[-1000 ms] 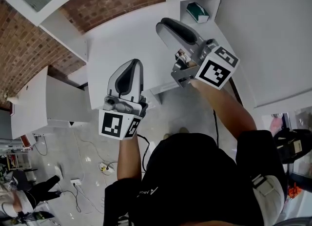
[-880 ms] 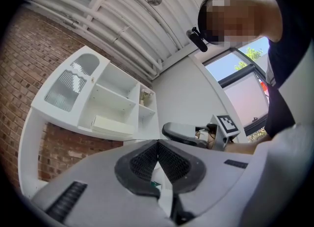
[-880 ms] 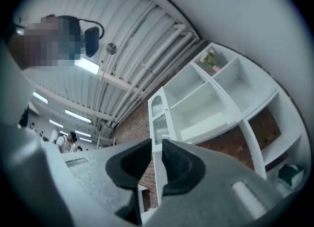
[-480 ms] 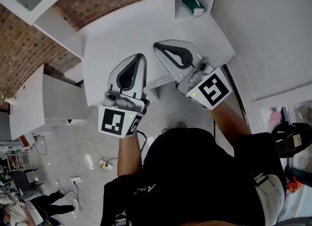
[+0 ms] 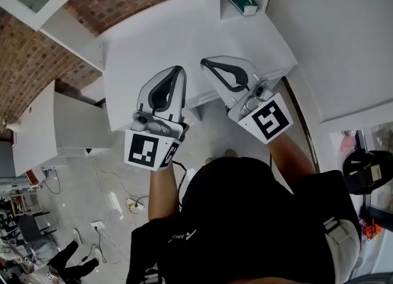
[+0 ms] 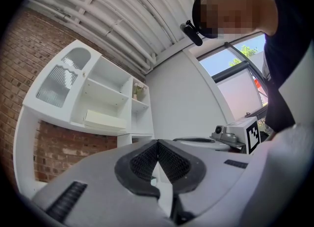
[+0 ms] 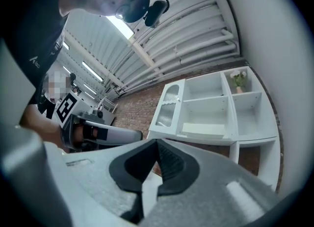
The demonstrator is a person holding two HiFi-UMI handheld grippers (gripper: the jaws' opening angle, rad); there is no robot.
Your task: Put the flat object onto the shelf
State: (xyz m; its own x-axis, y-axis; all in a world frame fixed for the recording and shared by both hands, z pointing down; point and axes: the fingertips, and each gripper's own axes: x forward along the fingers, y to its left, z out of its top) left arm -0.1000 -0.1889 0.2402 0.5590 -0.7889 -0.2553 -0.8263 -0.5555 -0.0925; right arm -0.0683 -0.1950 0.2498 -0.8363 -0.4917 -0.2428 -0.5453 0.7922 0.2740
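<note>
Two grippers hang side by side over the near edge of a white table [image 5: 153, 37], one in each hand of a person in a dark top [image 5: 245, 215]. The left gripper [image 5: 178, 70] has its jaws closed, the dark ribbed pads [image 6: 142, 160] meeting at the tip with nothing between them. The right gripper [image 5: 205, 63] is closed and empty as well, its pads pressed together in its own view. Their tips lie near each other, apart.

The flat object [image 6: 103, 119], a pale slab, lies on the wide lower shelf of a white cabinet [image 6: 59, 123] mounted against a brick wall [image 5: 37, 56], well apart from both grippers. It rests flat along the shelf board, just left of the cabinet's narrow right-hand column (the right gripper view shows it in the same spot). A small potted plant [image 6: 139, 91] stands in the top compartment of that column.

From the head view, a green-and-white packet [image 5: 242, 2] sits in an open compartment beyond the table's far edge.
</note>
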